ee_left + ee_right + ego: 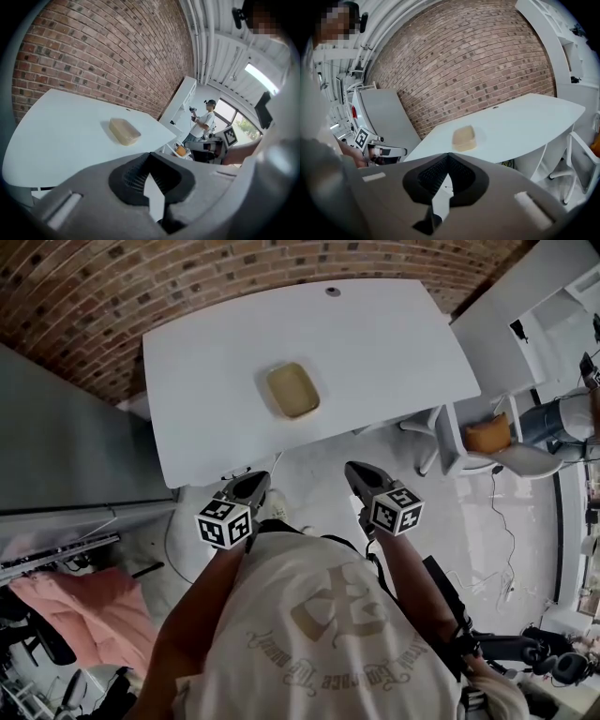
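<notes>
Dish (292, 390) — shallow, tan, apparently empty — sits near the middle of the white worktop (206, 362), ahead of both tongs and well apart from them. The worktop's near edge lies just beyond their tips, and bare surface surrounds the dish on every side, with the brick wall (187, 268) behind it. A grey panel (66, 446) stands left of the left tongs (253, 482), a white chair (506, 460) right of the right tongs (357, 472). Both tongs are clenched on nothing and hang short of the worktop — the dish is untouched.
</notes>
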`<move>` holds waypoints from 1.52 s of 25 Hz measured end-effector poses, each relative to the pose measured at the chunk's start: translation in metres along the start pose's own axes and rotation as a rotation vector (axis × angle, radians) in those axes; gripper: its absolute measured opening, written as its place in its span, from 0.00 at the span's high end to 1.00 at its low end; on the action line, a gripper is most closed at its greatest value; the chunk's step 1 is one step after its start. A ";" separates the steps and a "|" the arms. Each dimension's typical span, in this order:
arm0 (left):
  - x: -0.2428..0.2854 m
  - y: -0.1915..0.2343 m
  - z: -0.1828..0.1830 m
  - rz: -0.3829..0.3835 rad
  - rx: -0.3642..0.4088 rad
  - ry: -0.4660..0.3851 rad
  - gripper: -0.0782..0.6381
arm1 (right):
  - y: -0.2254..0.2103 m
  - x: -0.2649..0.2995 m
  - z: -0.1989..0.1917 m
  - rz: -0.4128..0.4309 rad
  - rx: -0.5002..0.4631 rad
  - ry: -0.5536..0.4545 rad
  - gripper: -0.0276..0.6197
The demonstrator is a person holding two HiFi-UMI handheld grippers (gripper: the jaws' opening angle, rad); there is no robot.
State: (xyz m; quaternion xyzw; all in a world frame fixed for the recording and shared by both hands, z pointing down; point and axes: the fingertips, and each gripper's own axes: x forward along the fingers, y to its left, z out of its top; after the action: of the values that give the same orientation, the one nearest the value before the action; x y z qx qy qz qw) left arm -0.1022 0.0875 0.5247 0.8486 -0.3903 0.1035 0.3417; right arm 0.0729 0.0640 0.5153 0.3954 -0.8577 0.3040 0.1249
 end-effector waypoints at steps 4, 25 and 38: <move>0.003 0.019 0.010 -0.018 -0.007 0.012 0.89 | 0.002 0.020 0.014 -0.020 0.001 -0.005 0.95; 0.014 0.070 0.045 -0.058 -0.034 0.002 0.89 | -0.009 0.073 0.063 -0.082 -0.027 0.003 0.95; 0.047 0.096 0.074 0.055 -0.077 -0.005 0.89 | -0.048 0.117 0.087 0.039 -0.051 0.040 0.95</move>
State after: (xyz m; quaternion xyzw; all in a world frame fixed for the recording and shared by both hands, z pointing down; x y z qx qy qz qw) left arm -0.1474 -0.0332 0.5386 0.8240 -0.4183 0.0956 0.3699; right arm 0.0347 -0.0846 0.5203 0.3690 -0.8700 0.2925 0.1461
